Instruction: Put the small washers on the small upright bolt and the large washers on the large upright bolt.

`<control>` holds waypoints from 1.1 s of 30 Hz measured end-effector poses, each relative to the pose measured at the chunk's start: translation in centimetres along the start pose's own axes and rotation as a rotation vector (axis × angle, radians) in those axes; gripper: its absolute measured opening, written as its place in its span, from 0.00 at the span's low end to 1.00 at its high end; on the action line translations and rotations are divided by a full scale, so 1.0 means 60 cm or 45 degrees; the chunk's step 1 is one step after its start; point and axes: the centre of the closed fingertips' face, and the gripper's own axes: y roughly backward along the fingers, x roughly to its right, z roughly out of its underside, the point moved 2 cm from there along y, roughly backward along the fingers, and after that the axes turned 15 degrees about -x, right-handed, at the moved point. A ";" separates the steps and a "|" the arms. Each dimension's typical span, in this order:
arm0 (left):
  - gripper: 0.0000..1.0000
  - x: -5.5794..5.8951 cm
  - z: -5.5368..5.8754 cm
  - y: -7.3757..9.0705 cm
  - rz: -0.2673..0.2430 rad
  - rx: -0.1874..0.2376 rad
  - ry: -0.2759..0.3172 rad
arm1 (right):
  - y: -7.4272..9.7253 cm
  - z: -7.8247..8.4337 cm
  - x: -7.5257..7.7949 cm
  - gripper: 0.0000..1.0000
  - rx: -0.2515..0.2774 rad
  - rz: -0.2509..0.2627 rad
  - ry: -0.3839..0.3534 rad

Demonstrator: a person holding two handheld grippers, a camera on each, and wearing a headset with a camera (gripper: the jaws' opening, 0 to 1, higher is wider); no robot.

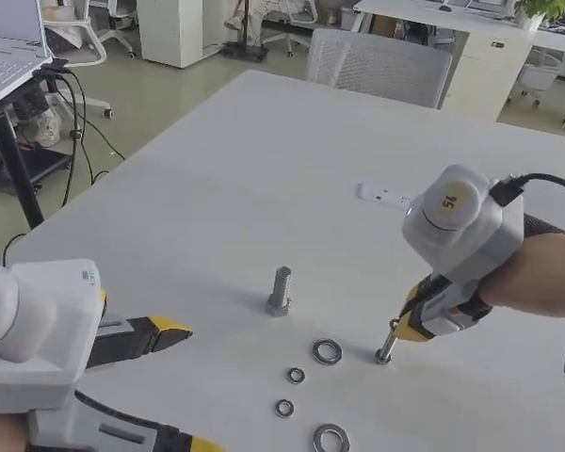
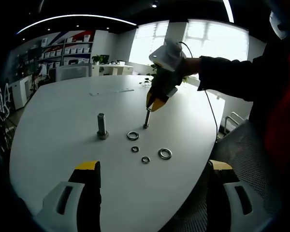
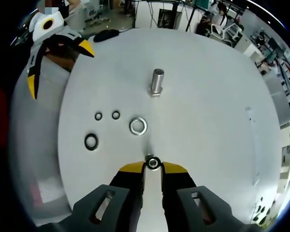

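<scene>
The right gripper (image 3: 153, 166) is squeezed tight on the small bolt (image 1: 386, 352), which stands up on the white bench (image 1: 264, 169). The left gripper (image 2: 153, 166) has its jaws wide apart. The big bolt (image 1: 280, 290) stands close by. Two big washers (image 1: 327, 352) and two small washers (image 1: 296, 376) lie flat near the bolts.

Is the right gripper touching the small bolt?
Touching. The right gripper view shows the right gripper with its yellow jaw tips closed against the small bolt, no gap either side.
</scene>
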 end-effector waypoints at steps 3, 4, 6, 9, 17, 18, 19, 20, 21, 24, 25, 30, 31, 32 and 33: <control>0.91 -0.001 -0.001 0.000 -0.001 0.002 0.002 | -0.002 0.001 0.001 0.14 -0.006 -0.001 0.002; 0.91 -0.001 -0.001 0.000 -0.001 0.000 0.001 | -0.003 0.001 0.000 0.14 -0.010 -0.006 0.004; 0.91 -0.002 -0.001 0.000 -0.002 0.000 0.000 | -0.004 0.001 0.000 0.14 -0.009 -0.007 0.006; 0.91 -0.002 -0.001 0.000 -0.003 0.000 0.001 | -0.009 0.000 0.002 0.14 -0.012 -0.013 0.004; 0.91 -0.004 -0.002 -0.002 -0.006 -0.001 0.003 | -0.026 0.001 0.005 0.14 -0.026 -0.032 0.006; 0.91 -0.004 -0.001 -0.002 -0.005 -0.004 0.002 | -0.030 0.002 0.006 0.14 -0.030 -0.033 0.005; 0.91 -0.004 -0.001 -0.002 -0.005 -0.004 0.003 | -0.032 0.002 0.006 0.14 -0.032 -0.035 0.005; 0.91 -0.004 -0.001 -0.003 -0.005 -0.003 0.003 | -0.034 0.002 0.005 0.14 -0.033 -0.037 0.005; 0.91 -0.004 -0.001 -0.003 -0.005 -0.002 0.003 | -0.036 0.002 0.005 0.14 -0.034 -0.039 0.006; 0.91 -0.004 0.000 -0.003 -0.004 -0.004 0.004 | -0.046 0.002 0.008 0.14 -0.040 -0.043 0.006; 0.91 -0.004 0.000 -0.003 -0.006 -0.004 0.003 | -0.048 0.003 0.009 0.14 -0.041 -0.044 0.005; 0.91 -0.003 0.000 -0.004 -0.007 -0.002 0.007 | -0.064 0.003 0.009 0.14 -0.048 -0.054 -0.005; 0.91 -0.003 0.000 -0.004 -0.006 -0.001 0.007 | -0.066 0.003 0.008 0.14 -0.046 -0.058 -0.006; 0.91 -0.003 0.000 -0.004 -0.007 -0.004 0.007 | -0.071 0.004 0.007 0.14 -0.050 -0.060 -0.006; 0.91 -0.003 0.000 -0.004 -0.007 -0.004 0.007 | -0.074 0.004 0.008 0.14 -0.053 -0.059 -0.006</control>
